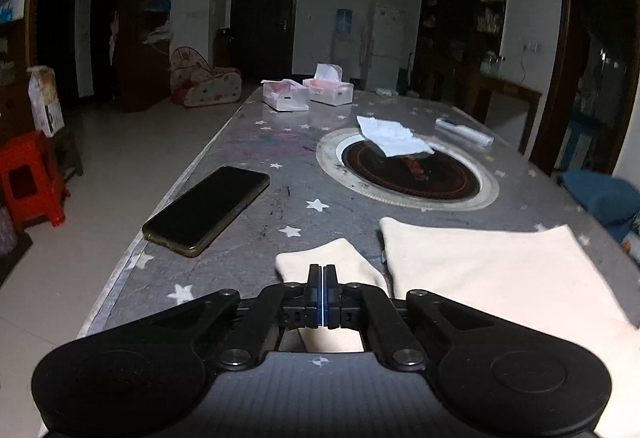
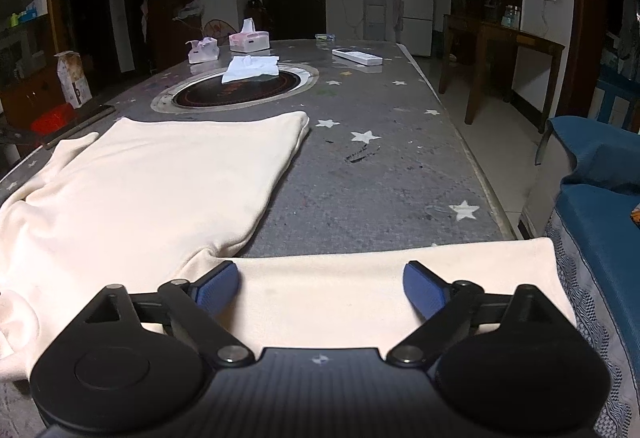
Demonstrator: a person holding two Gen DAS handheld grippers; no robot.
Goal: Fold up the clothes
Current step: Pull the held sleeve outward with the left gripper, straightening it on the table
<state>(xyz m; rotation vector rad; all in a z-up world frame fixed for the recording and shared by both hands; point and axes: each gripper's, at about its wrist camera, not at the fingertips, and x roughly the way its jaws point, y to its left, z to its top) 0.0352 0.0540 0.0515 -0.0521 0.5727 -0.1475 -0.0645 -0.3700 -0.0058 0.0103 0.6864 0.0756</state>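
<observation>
Long grey table (image 2: 400, 166) with white star print, running away into a dim room. Cream long-sleeved knit garment (image 2: 160, 178) spread flat at the near end of the table, body folded into a rectangle, far edge just short of the round inset. One cream sleeve (image 2: 360, 286) lying across the near edge toward the right, below the right gripper (image 2: 320, 286). Other cream sleeve end (image 1: 320, 258) on the left side, apart from the body by a strip of bare table. Round dark inset hotplate with pale ring (image 1: 408, 174) mid-table, crumpled white tissue (image 1: 394, 138) lying on its far rim. Blue upholstered seat (image 2: 600, 218) beside the table on the right. Black smartphone in clear case (image 1: 208, 210) flat near the left table edge, well apart from the garment. Two white-and-pink tissue boxes (image 1: 308, 94) side by side at the far end. White remote control (image 2: 357, 57) far right on the table. Left gripper (image 1: 322, 274) low over the left sleeve end, fingers pressed together, blue pads meeting with no gap; cloth between the tips cannot be told. Right gripper fingers (image 2: 218, 286) spread wide apart, hovering above the right sleeve, nothing clamped.
</observation>
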